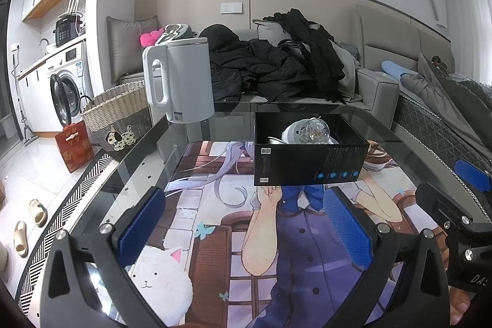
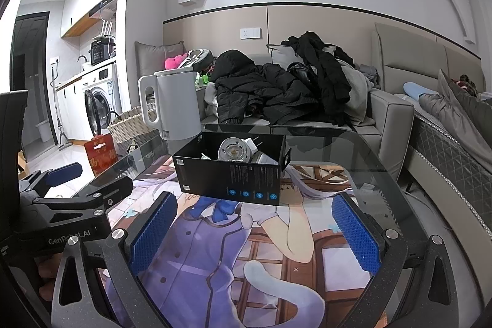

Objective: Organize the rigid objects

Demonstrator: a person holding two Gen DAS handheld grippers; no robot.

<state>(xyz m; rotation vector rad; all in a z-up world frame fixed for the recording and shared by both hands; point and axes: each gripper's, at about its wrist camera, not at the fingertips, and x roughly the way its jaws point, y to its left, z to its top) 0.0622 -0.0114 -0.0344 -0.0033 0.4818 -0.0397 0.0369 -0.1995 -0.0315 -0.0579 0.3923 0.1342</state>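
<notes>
Black box (image 1: pixel 310 156) sits mid-counter (image 1: pixel 215 119) on the printed mat (image 1: pixel 215 205), open top up, w/ a clear bulb (image 1: pixel 307 129) & other bits already inside. Left gripper (image 1: pixel 246 229) & right gripper (image 2: pixel 252 232) hover near side, jaws wide, nothing held, prob done or between picks. Kettle (image 1: pixel 181 79) stands behind box, apart

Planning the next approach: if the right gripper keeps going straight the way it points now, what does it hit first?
Most likely the black box: it sits on the mat dead ahead of the open right gripper, with nothing between them. Depth is unclear; a high path may pass over its rim toward the white kettle.
</notes>
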